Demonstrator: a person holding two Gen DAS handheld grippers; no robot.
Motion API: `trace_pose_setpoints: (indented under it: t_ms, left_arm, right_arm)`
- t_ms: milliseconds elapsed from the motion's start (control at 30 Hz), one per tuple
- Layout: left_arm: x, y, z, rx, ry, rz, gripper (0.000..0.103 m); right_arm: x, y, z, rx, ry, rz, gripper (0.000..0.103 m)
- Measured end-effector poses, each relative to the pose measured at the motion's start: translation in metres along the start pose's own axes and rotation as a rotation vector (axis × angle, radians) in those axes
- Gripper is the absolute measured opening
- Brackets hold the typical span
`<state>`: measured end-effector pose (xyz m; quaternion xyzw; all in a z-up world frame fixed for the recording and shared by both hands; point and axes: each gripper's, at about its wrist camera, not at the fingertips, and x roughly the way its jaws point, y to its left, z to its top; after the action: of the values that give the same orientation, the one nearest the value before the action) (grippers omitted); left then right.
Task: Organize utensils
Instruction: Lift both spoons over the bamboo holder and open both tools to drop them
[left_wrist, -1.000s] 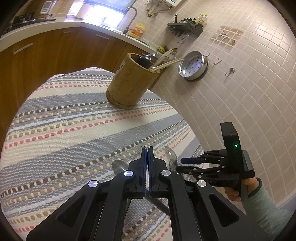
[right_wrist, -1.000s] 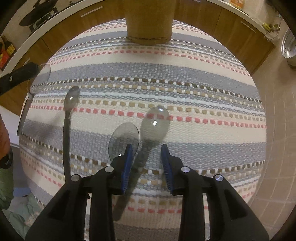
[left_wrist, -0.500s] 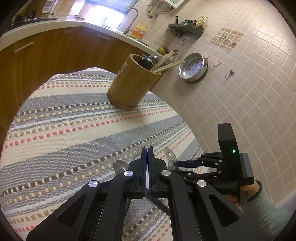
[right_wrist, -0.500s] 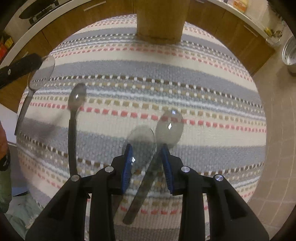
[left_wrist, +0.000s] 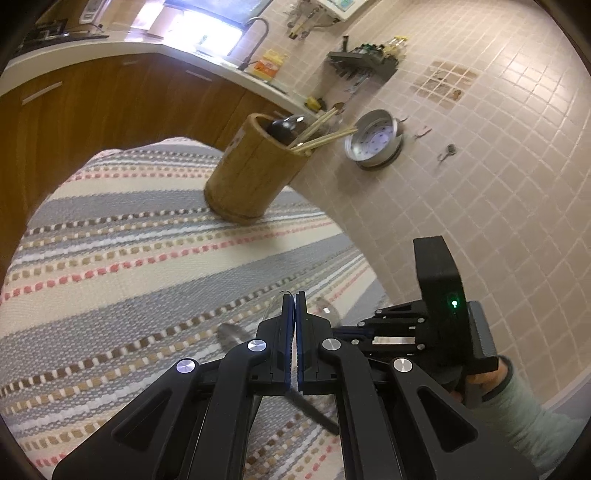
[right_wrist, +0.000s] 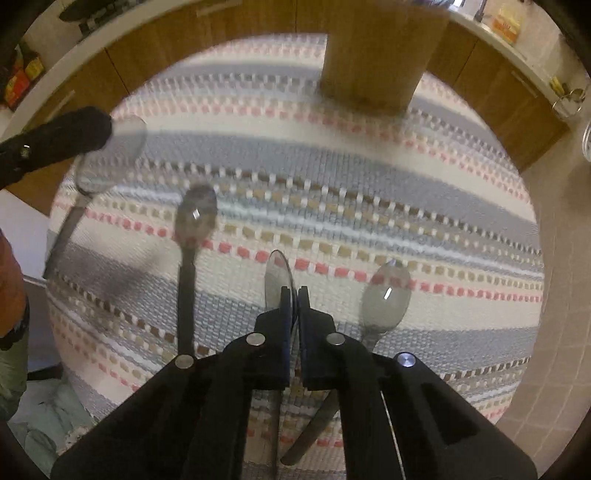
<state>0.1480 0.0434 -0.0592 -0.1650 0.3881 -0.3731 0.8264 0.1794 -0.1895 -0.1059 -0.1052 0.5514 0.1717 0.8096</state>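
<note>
Since the earlier frame, right gripper (right_wrist: 293, 291) fingers have just been closing, now pinching a clear spoon (right_wrist: 279, 275); two spoons (right_wrist: 386, 299) lie alongside. Bamboo holder (right_wrist: 380, 55) upper centre. Left gripper (left_wrist: 295, 295) fingers pinch another spoon (left_wrist: 273, 306).

Left view looks low along its gripper's fingers; right, blurred, apparently steeply down; both share the bamboo holder (left_wrist: 251, 173) (right_wrist: 380, 55).

a round metal steamer tray with holes (left_wrist: 373, 139) leans against the pink tiled wall (left_wrist: 498, 177). above it on that wall hangs a dark rack of bottles (left_wrist: 364, 59); left of the rack, a curved tap (left_wrist: 255, 37) rises over the white countertop (left_wrist: 110, 46) with brown wooden cabinets (left_wrist: 110, 103) beneath.
</note>
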Motion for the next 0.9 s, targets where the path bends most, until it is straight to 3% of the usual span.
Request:
trace_pose_setpoints:
  t_ms: [167, 400, 667, 900]
  left_arm:
    - [-0.01, -0.013, 0.018, 0.024, -0.077, -0.067, 0.0]
    - [-0.022, -0.035, 0.053, 0.063, -0.183, -0.074, 0.0]
    - [-0.026, -0.064, 0.114, 0.132, -0.292, -0.091, 0.0]
    - [-0.003, -0.079, 0.171, 0.204, -0.397, -0.23, 0.0]
  right_arm:
    - [-0.047, -0.003, -0.002, 0.043, -0.187, 0.007, 0.002]
    - [-0.098, -0.032, 0.008, 0.132, -0.416, 0.074, 0.002]
    - [-0.149, -0.067, 0.04, 0.217, -0.71, 0.074, 0.002]
    - [-0.172, -0.093, 0.081, 0.272, -0.98, 0.061, 0.002]
